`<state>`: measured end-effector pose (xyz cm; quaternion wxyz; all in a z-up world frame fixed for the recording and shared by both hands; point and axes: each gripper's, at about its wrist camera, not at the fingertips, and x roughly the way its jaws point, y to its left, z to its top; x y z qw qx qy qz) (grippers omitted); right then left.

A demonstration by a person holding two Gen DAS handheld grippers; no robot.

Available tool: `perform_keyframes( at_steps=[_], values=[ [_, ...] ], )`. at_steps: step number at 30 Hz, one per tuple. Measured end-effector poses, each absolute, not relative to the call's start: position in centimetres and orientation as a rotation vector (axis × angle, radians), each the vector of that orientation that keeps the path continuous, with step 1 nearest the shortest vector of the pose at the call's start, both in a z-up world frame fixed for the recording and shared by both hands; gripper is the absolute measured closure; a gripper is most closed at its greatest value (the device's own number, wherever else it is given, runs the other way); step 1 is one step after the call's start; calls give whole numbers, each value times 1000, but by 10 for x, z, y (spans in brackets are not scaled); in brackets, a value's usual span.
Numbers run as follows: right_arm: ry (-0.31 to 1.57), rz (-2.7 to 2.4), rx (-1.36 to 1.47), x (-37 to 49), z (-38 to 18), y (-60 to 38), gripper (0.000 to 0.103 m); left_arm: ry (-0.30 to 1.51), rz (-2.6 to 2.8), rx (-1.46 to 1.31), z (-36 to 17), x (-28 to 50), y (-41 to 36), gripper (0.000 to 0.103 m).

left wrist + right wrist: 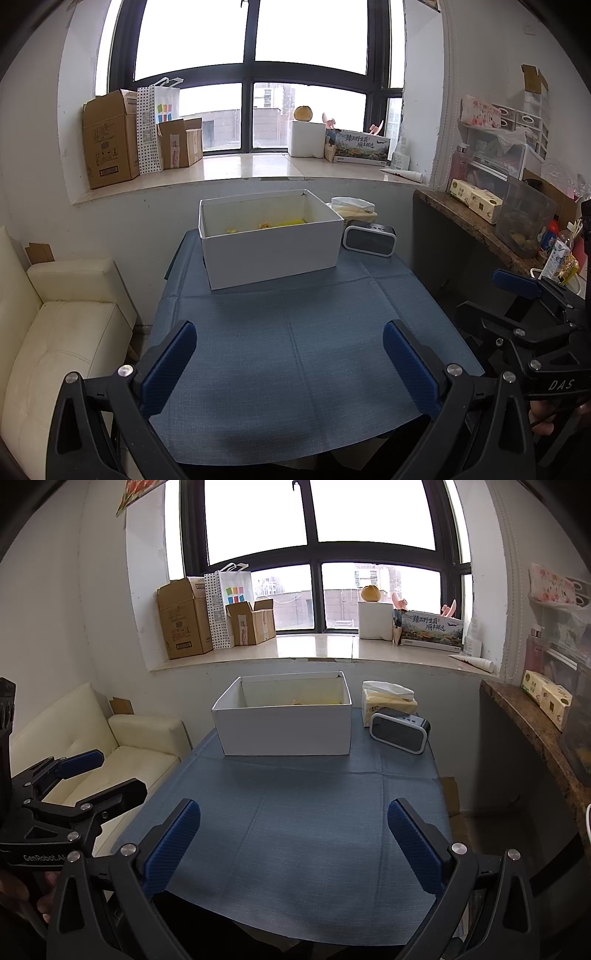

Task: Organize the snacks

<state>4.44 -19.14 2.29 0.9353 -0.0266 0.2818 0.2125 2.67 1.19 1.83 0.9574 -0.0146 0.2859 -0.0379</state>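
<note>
A white open box [273, 254] stands at the far side of the blue-clothed table [295, 350]; yellow snack packets [280, 223] lie inside it. In the right wrist view the box [284, 731] shows only a strip of yellow inside. My left gripper [290, 363] is open and empty above the near part of the table. My right gripper [293, 843] is open and empty too. The right gripper also shows at the right edge of the left wrist view [517, 284], and the left gripper at the left edge of the right wrist view [81, 760].
A grey speaker [400, 731] and a tissue pack [388, 698] stand right of the box. A cream sofa [55, 332] is left of the table. A brown side counter [476, 225] at right carries tissue packs and containers. Cardboard boxes [107, 140] line the windowsill.
</note>
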Motion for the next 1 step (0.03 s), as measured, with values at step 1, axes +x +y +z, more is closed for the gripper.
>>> perform_keyframes(
  at_steps=[1],
  values=[
    [577,434,-54,45,23,-191,0,577,-78,-31,19,26,12,0]
  ],
)
